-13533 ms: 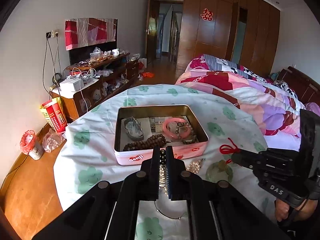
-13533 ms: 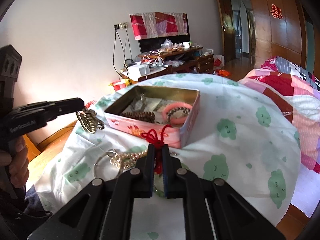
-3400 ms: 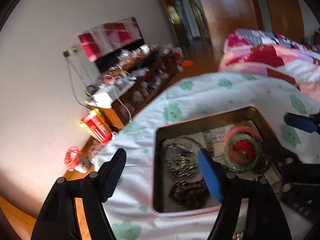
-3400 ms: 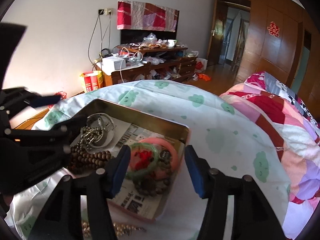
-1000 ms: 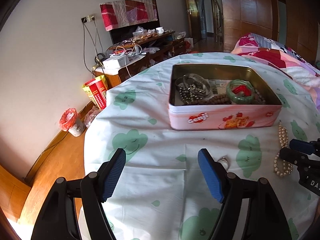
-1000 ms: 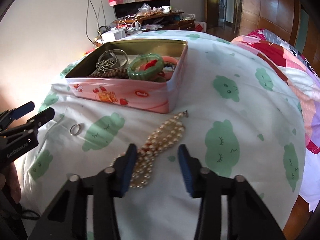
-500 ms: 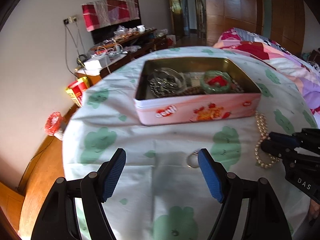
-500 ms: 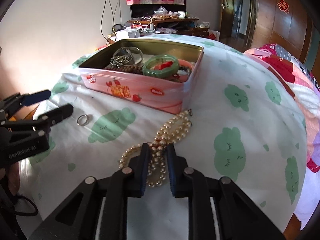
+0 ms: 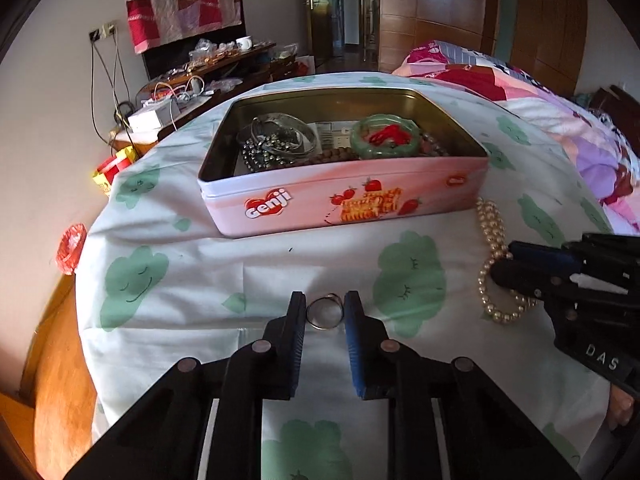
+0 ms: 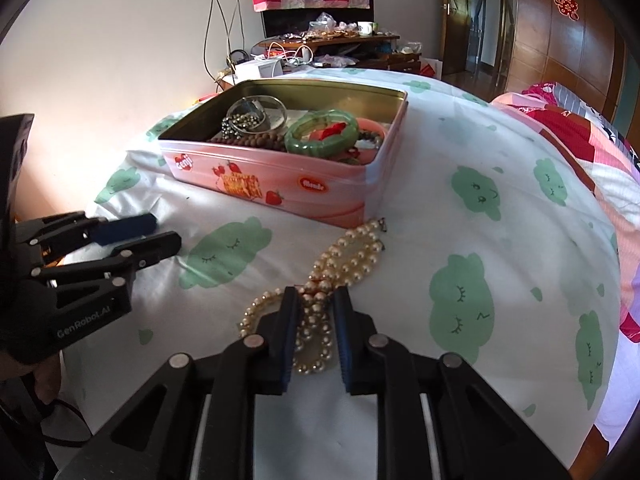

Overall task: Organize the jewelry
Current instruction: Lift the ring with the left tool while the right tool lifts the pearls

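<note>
A pink tin box (image 9: pixel 344 200) sits on the cloud-print cloth and holds a green bangle (image 9: pixel 386 136), a metal bangle (image 9: pixel 280 136) and dark beads. A small silver ring (image 9: pixel 325 313) lies on the cloth between the fingers of my left gripper (image 9: pixel 325 304), which is narrowly open around it. A pearl necklace (image 10: pixel 344 256) lies in front of the box (image 10: pixel 280 184). My right gripper (image 10: pixel 314 300) straddles the necklace's middle, jaws close on either side of the pearls. The necklace also shows in the left wrist view (image 9: pixel 490 236).
The table's cloth (image 10: pixel 480 208) drops off at the edges all round. A bed with a pink quilt (image 9: pixel 560 112) is to the right. A cluttered wooden TV stand (image 10: pixel 332 48) stands along the far wall. Wooden floor (image 9: pixel 56 360) lies to the left.
My left gripper has come down and narrowed from wide open around the ring. My right gripper has settled lower over the pearl necklace, its jaws a little wider than half a second ago.
</note>
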`<state>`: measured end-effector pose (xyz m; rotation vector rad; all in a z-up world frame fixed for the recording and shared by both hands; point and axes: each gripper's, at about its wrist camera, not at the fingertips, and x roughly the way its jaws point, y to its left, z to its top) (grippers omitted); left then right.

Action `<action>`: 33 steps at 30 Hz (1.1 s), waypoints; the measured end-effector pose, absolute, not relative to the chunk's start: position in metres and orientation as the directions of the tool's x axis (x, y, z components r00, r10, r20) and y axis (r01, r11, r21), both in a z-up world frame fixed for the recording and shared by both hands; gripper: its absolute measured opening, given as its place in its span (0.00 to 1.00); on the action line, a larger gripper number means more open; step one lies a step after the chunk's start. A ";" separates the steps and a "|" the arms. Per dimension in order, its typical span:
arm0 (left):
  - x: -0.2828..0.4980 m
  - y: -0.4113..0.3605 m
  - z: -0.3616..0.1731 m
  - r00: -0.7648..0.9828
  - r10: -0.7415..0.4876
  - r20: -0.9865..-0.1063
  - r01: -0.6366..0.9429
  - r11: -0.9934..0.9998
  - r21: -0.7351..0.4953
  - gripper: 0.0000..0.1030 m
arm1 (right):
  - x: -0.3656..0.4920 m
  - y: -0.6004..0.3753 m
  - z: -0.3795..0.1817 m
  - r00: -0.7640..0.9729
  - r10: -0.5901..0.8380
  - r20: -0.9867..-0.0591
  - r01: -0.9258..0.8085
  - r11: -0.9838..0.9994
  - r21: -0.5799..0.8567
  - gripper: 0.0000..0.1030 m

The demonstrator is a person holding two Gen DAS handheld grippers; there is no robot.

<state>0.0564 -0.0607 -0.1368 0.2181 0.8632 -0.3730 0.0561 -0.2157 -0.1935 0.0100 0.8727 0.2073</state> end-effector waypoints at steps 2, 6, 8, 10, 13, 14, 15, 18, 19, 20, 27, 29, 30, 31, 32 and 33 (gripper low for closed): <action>0.056 -0.058 -0.136 0.584 -0.243 -0.774 0.408 0.913 0.021 0.19 | 0.056 -0.216 -0.193 0.624 0.188 -0.759 -0.176 0.980 0.098 0.20; 0.056 -0.052 -0.135 0.588 -0.242 -0.772 0.398 0.917 0.015 0.19 | 0.056 -0.217 -0.194 0.625 0.193 -0.757 -0.175 0.979 0.105 0.20; 0.056 -0.049 -0.133 0.590 -0.245 -0.769 0.396 0.918 0.011 0.19 | 0.056 -0.217 -0.193 0.624 0.191 -0.757 -0.174 0.979 0.104 0.20; 0.055 -0.047 -0.131 0.601 -0.238 -0.763 0.391 0.920 0.021 0.19 | 0.056 -0.218 -0.193 0.627 0.189 -0.756 -0.169 0.980 0.104 0.16; 0.054 -0.044 -0.127 0.608 -0.243 -0.755 0.387 0.922 0.015 0.19 | 0.056 -0.220 -0.193 0.628 0.196 -0.753 -0.166 0.979 0.117 0.15; 0.054 -0.043 -0.126 0.613 -0.241 -0.752 0.385 0.923 0.018 0.19 | 0.056 -0.220 -0.193 0.628 0.198 -0.753 -0.167 0.979 0.118 0.15; 0.054 -0.043 -0.124 0.619 -0.238 -0.748 0.384 0.923 0.023 0.19 | 0.056 -0.220 -0.193 0.627 0.197 -0.753 -0.168 0.979 0.117 0.15; 0.053 -0.041 -0.119 0.634 -0.229 -0.739 0.378 0.925 0.038 0.19 | 0.054 -0.219 -0.191 0.628 0.187 -0.755 -0.173 0.980 0.099 0.15; 0.052 -0.040 -0.117 0.642 -0.224 -0.733 0.373 0.927 0.044 0.19 | 0.054 -0.218 -0.191 0.629 0.178 -0.757 -0.176 0.981 0.085 0.15; 0.052 -0.039 -0.116 0.644 -0.224 -0.731 0.372 0.927 0.044 0.19 | 0.054 -0.217 -0.191 0.629 0.173 -0.758 -0.176 0.981 0.077 0.15; 0.053 -0.034 -0.106 0.666 -0.217 -0.714 0.358 0.932 0.051 0.19 | 0.048 -0.212 -0.182 0.654 0.116 -0.747 -0.175 0.984 -0.001 0.09; 0.053 -0.033 -0.105 0.671 -0.213 -0.710 0.355 0.933 0.055 0.19 | 0.048 -0.213 -0.179 0.655 0.112 -0.747 -0.178 0.984 -0.008 0.09; 0.053 -0.032 -0.105 0.669 -0.212 -0.712 0.353 0.934 0.053 0.19 | 0.047 -0.213 -0.179 0.658 0.104 -0.746 -0.177 0.984 -0.019 0.09; 0.053 -0.033 -0.106 0.669 -0.212 -0.713 0.352 0.935 0.052 0.19 | 0.048 -0.213 -0.179 0.658 0.102 -0.746 -0.175 0.984 -0.019 0.09; 0.054 -0.032 -0.105 0.669 -0.212 -0.713 0.350 0.935 0.050 0.19 | 0.049 -0.214 -0.180 0.657 0.105 -0.747 -0.172 0.985 -0.012 0.09; 0.053 -0.031 -0.105 0.670 -0.211 -0.712 0.348 0.936 0.050 0.19 | 0.049 -0.214 -0.180 0.657 0.103 -0.747 -0.170 0.985 -0.014 0.09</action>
